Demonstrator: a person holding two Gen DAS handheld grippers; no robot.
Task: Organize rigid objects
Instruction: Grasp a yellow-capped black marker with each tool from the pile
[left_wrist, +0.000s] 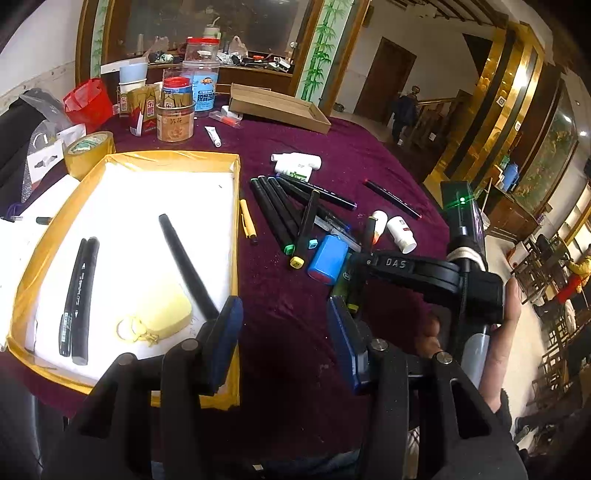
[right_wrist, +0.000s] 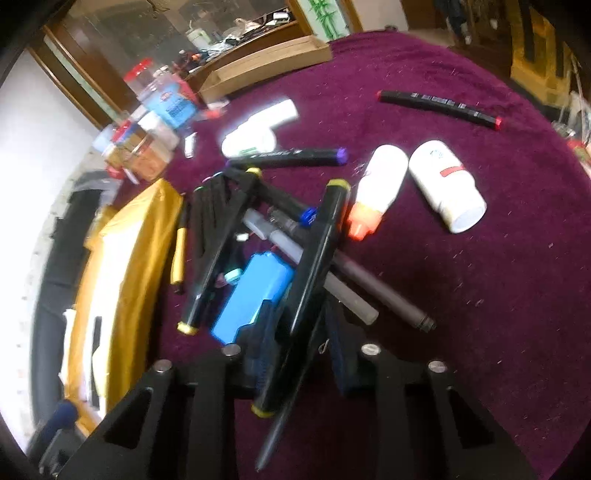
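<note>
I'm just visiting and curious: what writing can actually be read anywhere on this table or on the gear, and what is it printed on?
"DAS": raised letters on the black body of the right hand-held gripper.
Chinese characters on the round tin: too small to read surely.
Blue-labelled jar: print blurred.
Black pens in the yellow tray: white print too small.
Red-tipped marker and purple-capped marker: lettering blurred.
White bottle: label unreadable.

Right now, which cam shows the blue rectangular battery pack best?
The left wrist view: the blue rectangular battery pack is sharp, its top face and red end clear, only one corner behind the right gripper's frame. In the right wrist view the pack is closer but blurred, partly covered by a yellow-capped black marker.
</note>
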